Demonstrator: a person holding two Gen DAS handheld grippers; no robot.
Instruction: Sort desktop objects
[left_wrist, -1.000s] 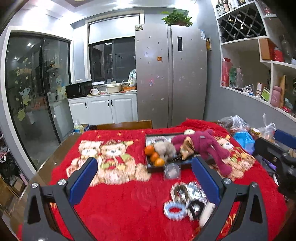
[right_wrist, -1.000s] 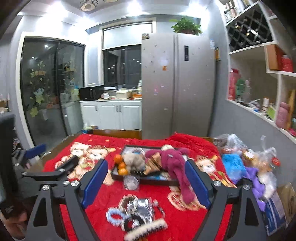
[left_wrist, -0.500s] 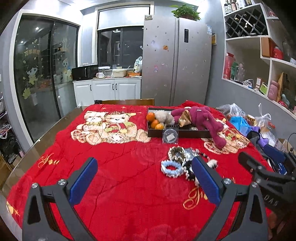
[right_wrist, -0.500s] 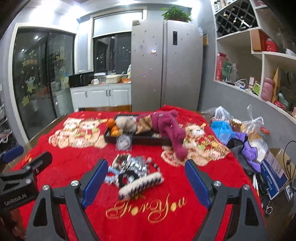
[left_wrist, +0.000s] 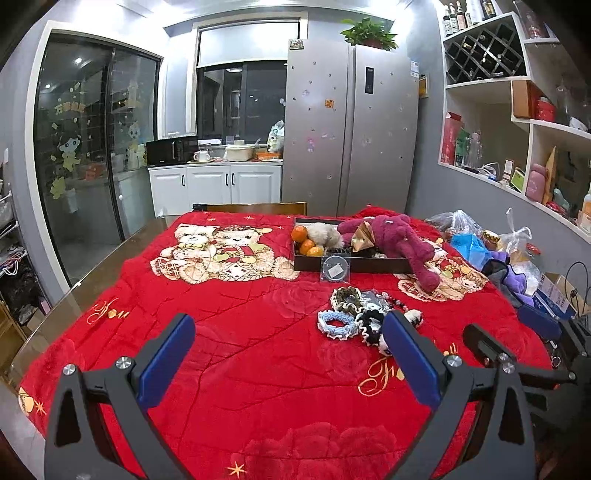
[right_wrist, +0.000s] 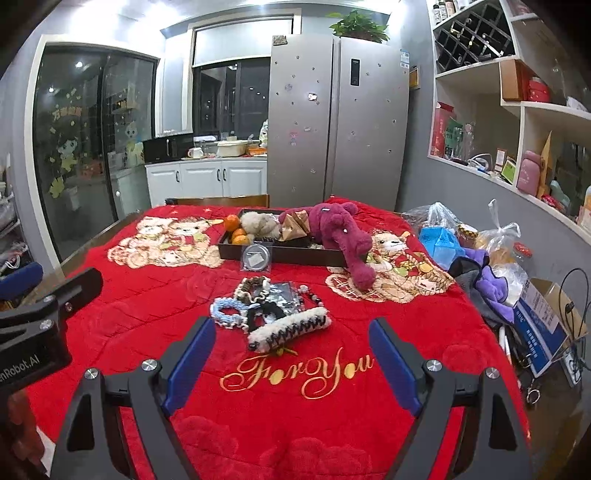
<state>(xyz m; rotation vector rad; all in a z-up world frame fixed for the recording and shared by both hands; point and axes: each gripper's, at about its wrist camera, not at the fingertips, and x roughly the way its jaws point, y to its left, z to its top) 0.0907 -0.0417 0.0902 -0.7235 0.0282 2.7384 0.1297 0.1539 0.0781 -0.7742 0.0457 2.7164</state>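
Gold script on the red blanket (right_wrist: 295, 424) reads "For You" just beyond the right gripper (right_wrist: 291, 354), between its fingers; the same words show again, partly cut off, beyond the left fingers in the left view, near the blanket's left edge. The left gripper's body at the left edge of the right view carries white lettering, "nRobot.AI", its start cut off. Chinese characters on the glass door (left_wrist: 70, 107) are too small to read.

Both pairs of fingers stand wide apart with nothing between them. The left gripper (left_wrist: 288, 354) hangs over bare blanket on the worktop.

A heap of hair ties (right_wrist: 258, 306) lies just ahead of the right fingers, with a fuzzy white clip (right_wrist: 290, 326) nearest them; in the left view the right finger covers part of this heap. Farther ahead a round clear case (right_wrist: 256, 256) leans against a dark tray (right_wrist: 288, 254). The tray holds oranges (right_wrist: 236, 230), a beige plush (right_wrist: 258, 223) and a purple plush (right_wrist: 336, 230), whose leg hangs over the rim onto the blanket. What lies under the plush in the tray is hard to make out.

Bags (right_wrist: 491, 240) crowd the worktop's right side; their contents are unclear.
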